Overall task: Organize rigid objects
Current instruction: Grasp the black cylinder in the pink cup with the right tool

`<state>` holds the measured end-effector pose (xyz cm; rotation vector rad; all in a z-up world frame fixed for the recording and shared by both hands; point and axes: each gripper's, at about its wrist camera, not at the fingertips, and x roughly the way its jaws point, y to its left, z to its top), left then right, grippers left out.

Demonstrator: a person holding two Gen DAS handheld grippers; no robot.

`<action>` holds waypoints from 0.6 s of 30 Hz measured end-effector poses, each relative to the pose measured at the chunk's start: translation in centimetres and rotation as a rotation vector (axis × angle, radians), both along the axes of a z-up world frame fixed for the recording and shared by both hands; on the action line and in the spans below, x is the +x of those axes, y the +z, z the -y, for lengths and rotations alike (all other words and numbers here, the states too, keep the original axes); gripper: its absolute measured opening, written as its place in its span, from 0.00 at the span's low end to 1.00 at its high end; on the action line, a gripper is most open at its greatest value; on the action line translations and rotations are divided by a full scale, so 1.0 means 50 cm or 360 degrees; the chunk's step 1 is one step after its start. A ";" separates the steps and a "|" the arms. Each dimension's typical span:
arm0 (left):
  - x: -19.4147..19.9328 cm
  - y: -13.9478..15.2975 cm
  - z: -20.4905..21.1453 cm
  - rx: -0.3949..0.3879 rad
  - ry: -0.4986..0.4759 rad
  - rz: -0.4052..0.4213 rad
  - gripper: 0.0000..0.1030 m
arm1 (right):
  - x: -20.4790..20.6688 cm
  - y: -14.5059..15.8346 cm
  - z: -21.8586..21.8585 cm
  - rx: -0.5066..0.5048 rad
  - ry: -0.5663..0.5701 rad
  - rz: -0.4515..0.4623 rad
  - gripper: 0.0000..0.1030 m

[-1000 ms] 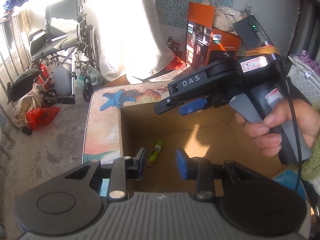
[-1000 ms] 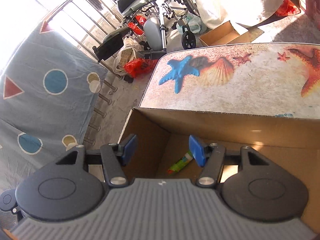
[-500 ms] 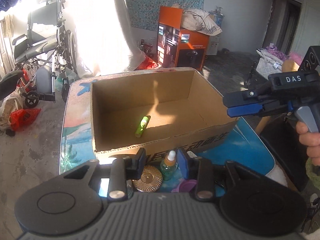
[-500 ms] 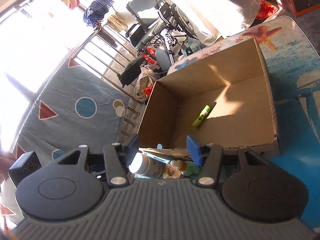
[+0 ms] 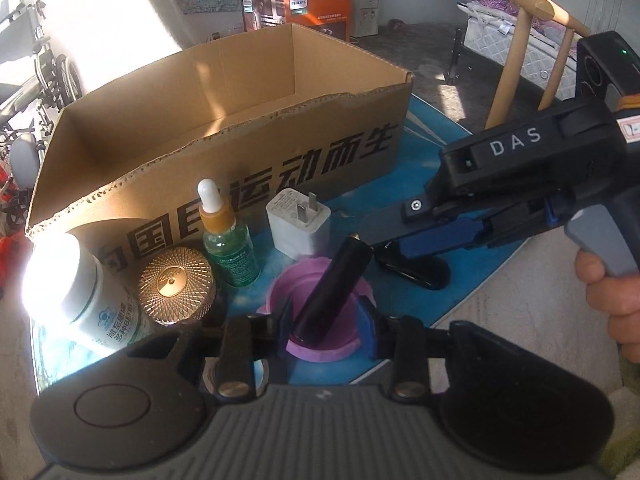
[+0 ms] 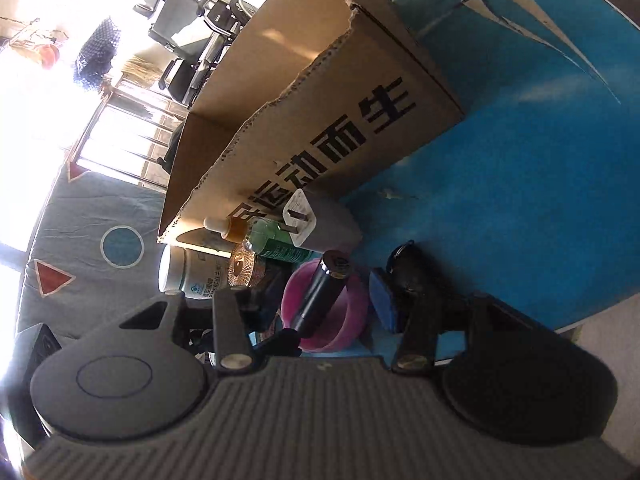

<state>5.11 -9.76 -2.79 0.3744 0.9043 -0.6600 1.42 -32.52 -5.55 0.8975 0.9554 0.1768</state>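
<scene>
Left wrist view shows one purple cup standing on the blue worktop with one dark cylinder leaning inside it, its gold-tipped end pointing up and away. The left claw is spread, its two blue pads either side of the cup, and grips nothing. Just behind the cup stand four more small things in a loose row: one white pill bottle at the far left, one round gold-lidded jar, one green dropper bottle with a white tip, and one white plug charger with two prongs. One black oblong item lies on the worktop to the right of the cup. The right claw reaches in from the right, low over that black item, held by one hand; from this side I cannot tell how wide it stands. Right wrist view shows the right claw spread wide, the purple cup and dark cylinder lying between its fingers, with the black oblong item touching or just beside the blue pad on the right. Behind all of these sits one open cardboard box with black printed characters on its near wall; what it holds is hidden from here. Farther off are one orange carton and one wheelchair.
</scene>
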 end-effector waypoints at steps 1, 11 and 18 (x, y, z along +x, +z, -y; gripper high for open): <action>0.004 -0.005 0.003 0.0009 -0.0002 -0.0006 0.35 | 0.005 -0.005 -0.006 -0.0001 0.0004 -0.0005 0.47; 0.019 -0.041 0.039 0.0148 -0.0055 0.0059 0.29 | 0.047 -0.032 -0.028 -0.0022 0.0017 -0.0043 0.47; 0.026 -0.056 0.058 0.0142 -0.0092 0.0058 0.25 | 0.065 -0.050 -0.046 -0.0004 0.0014 -0.0041 0.30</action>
